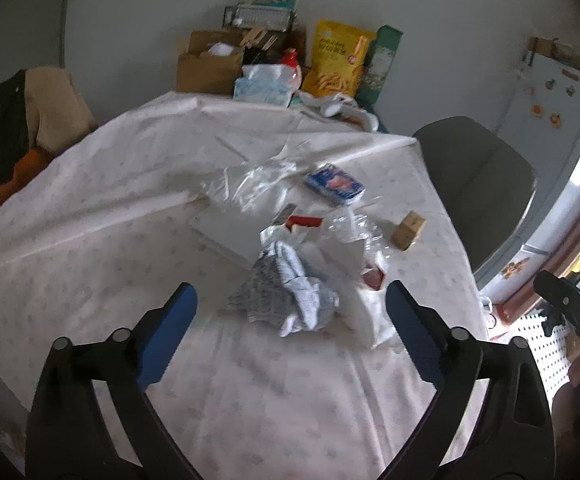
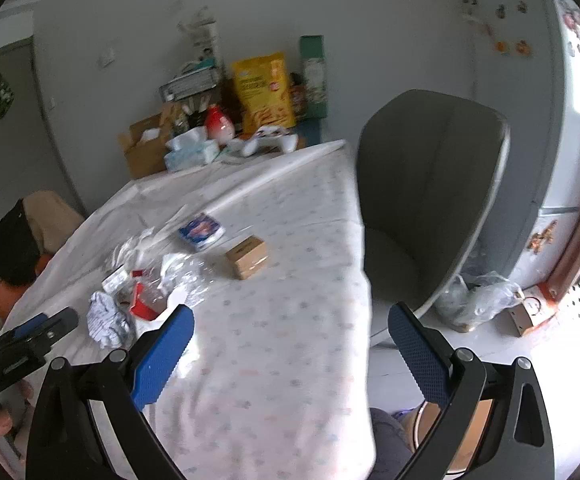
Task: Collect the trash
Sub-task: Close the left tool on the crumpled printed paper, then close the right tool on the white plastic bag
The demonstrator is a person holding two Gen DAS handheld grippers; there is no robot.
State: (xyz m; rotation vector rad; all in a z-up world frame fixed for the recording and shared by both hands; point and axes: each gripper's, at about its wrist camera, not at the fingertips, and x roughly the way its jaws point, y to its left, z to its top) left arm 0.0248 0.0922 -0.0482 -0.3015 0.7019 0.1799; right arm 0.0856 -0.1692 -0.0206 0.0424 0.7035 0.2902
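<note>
Trash lies in a heap on the clothed table: a crumpled printed paper, a white bag with a red pack, clear plastic wrap, a blue-white packet and a small brown box. My left gripper is open and empty, just short of the crumpled paper. My right gripper is open and empty above the table's right edge, right of the heap. The crumpled paper, the box and the packet also show there.
A grey chair stands at the table's right side. Boxes, a tissue pack and a yellow snack bag crowd the far end by the wall. A fridge and floor bags are at right.
</note>
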